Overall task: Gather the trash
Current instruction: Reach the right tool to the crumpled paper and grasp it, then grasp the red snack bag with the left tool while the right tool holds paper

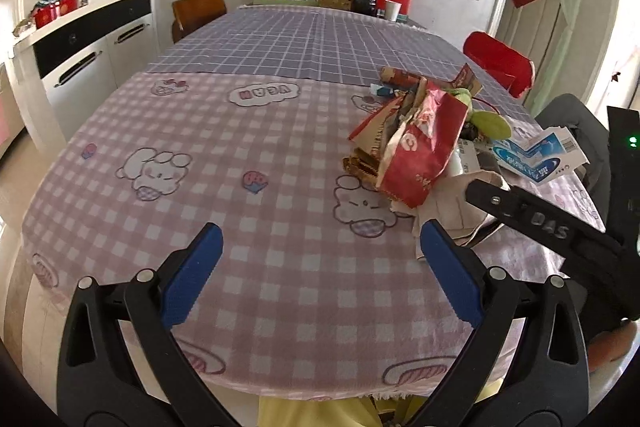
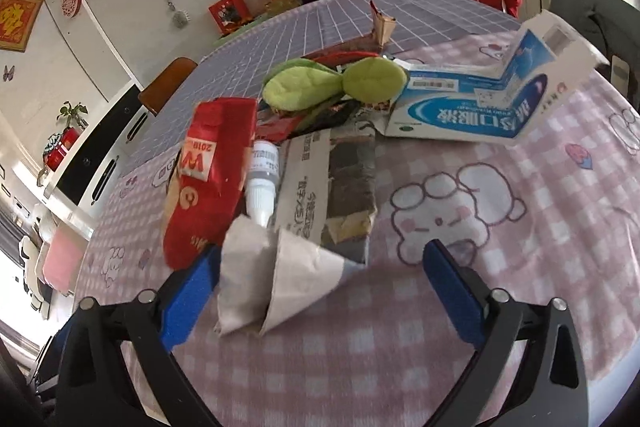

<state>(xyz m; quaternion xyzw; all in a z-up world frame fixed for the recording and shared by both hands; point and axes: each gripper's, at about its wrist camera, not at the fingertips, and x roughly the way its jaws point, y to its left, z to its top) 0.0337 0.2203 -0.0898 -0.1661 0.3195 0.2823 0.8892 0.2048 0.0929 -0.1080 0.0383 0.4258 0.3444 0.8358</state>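
blue ribbed fingers [image 2: 192, 291] flanking crumpled grey paper [image 2: 272, 275]

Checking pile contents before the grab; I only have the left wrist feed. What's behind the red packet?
Observer: A small white dropper bottle lies beside the red packet, cap toward the right tongs.
Operator: Anything between the right tongs?
Observer: Folded grey paper sits between them; the pads aren't pressing it.
Operator: That green thing?
Observer: A green plush piece, two leaf-like lobes, beside the blue-and-white carton.
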